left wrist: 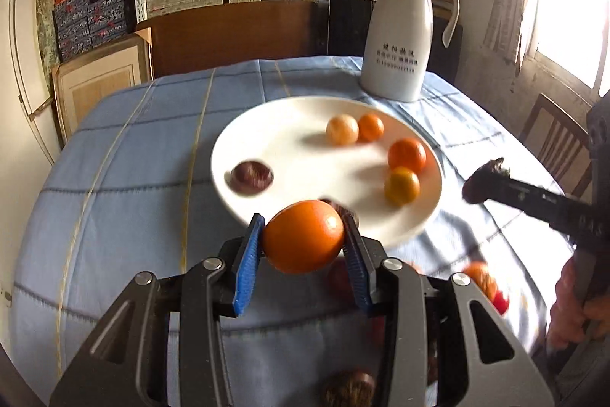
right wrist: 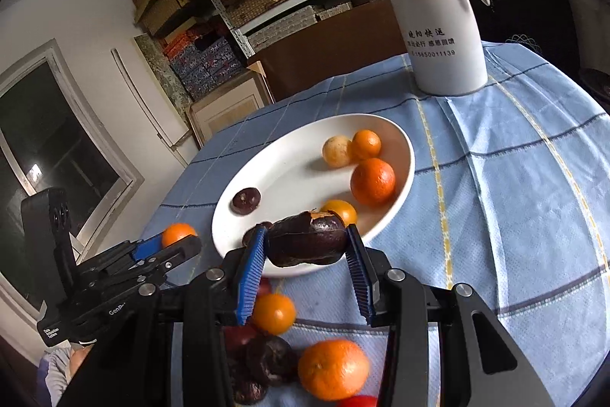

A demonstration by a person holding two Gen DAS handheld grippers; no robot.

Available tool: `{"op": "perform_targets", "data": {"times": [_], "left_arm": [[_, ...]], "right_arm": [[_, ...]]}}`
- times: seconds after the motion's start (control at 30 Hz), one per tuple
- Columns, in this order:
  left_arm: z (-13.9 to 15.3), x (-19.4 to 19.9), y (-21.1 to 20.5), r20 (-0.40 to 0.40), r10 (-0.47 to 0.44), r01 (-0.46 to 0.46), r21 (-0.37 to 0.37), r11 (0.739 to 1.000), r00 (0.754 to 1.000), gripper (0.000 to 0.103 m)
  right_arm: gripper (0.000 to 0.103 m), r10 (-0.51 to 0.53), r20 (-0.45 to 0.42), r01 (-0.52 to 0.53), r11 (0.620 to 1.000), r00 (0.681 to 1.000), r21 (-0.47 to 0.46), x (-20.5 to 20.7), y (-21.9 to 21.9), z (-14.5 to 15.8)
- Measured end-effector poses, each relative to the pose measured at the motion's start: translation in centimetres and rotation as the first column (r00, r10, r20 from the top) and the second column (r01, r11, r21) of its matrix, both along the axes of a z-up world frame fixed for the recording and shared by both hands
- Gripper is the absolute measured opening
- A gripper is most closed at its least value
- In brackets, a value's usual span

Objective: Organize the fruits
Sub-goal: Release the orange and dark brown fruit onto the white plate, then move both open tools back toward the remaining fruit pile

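Note:
My left gripper (left wrist: 303, 235) is shut on an orange (left wrist: 303, 235), held above the cloth just in front of the white plate (left wrist: 286, 136). The same gripper (right wrist: 173, 239) shows at the left of the right wrist view with its orange (right wrist: 176, 233). My right gripper (right wrist: 305, 241) is shut on a dark purple fruit (right wrist: 309, 241) with a torn skin, over the near rim of the plate (right wrist: 282, 170). That fruit (left wrist: 486, 176) also shows at the right of the left wrist view. On the plate lie several small oranges (right wrist: 373, 181), a pale fruit (right wrist: 336, 150) and a dark round fruit (right wrist: 246, 200).
A white jug (left wrist: 400, 37) stands behind the plate on the blue checked tablecloth (left wrist: 133, 159). Loose oranges (right wrist: 333, 369), dark fruits (right wrist: 270, 361) and red ones lie on the cloth below my right gripper. A wooden chair (left wrist: 553, 136) stands at the right, shelves with boxes behind.

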State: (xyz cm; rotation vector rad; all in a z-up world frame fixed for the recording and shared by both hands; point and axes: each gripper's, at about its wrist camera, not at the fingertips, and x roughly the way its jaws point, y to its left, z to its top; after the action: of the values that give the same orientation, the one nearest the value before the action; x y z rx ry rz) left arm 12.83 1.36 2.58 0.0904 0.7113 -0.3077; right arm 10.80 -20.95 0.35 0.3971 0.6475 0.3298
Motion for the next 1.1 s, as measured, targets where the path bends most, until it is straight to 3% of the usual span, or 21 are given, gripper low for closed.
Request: {"op": "perform_targets", "data": {"times": [0.13, 0.23, 0.33, 0.43, 0.53, 0.83, 1.0, 1.1], "left_arm": [[0.2, 3.0, -0.7, -0.011, 0.012, -0.013, -0.03, 0.999, 1.0, 0.04], [-1.2, 4.5, -0.7, -0.052, 0.019, -0.021, -0.046, 0.999, 0.998, 0.042], [-2.2, 4.7, -0.2, -0.068, 0.036, -0.038, -0.028, 0.999, 0.997, 0.064], [-1.8, 4.1, 0.5, -0.06, 0.039, -0.043, -0.06, 0.997, 0.997, 0.068], [-1.4, 3.1, 1.1, -0.031, 0.059, -0.061, -0.054, 0.997, 0.998, 0.08], [-2.6, 0.9, 3.2, -0.06, 0.099, -0.103, -0.064, 0.993, 0.993, 0.081], [-2.9, -1.1, 4.3, -0.063, 0.111, -0.116, -0.082, 0.99, 0.992, 0.09], [-3.2, -1.7, 4.5, -0.069, 0.11, -0.116, -0.078, 0.99, 0.992, 0.091]], "right_arm": [[0.042, 0.03, -0.01, -0.031, 0.999, 0.999, -0.035, 3.4, 2.3, 0.3], [0.044, 0.023, -0.024, -0.025, 0.997, 0.999, -0.067, 4.8, 3.1, -0.6], [0.053, 0.002, -0.026, -0.004, 0.997, 1.0, -0.078, 4.8, 2.5, -0.8], [0.053, -0.023, 0.008, 0.023, 0.999, 1.0, -0.037, 3.9, 1.3, -0.1], [0.056, -0.043, 0.013, 0.043, 0.999, 0.999, -0.021, 3.3, 0.3, -0.1], [0.061, -0.109, -0.054, 0.11, 0.993, 0.993, 0.031, 1.9, -2.4, -2.2], [0.065, -0.129, -0.065, 0.132, 0.99, 0.989, 0.04, 0.5, -3.3, -2.7], [0.067, -0.132, -0.075, 0.134, 0.99, 0.988, 0.033, -0.3, -3.4, -3.0]]}}
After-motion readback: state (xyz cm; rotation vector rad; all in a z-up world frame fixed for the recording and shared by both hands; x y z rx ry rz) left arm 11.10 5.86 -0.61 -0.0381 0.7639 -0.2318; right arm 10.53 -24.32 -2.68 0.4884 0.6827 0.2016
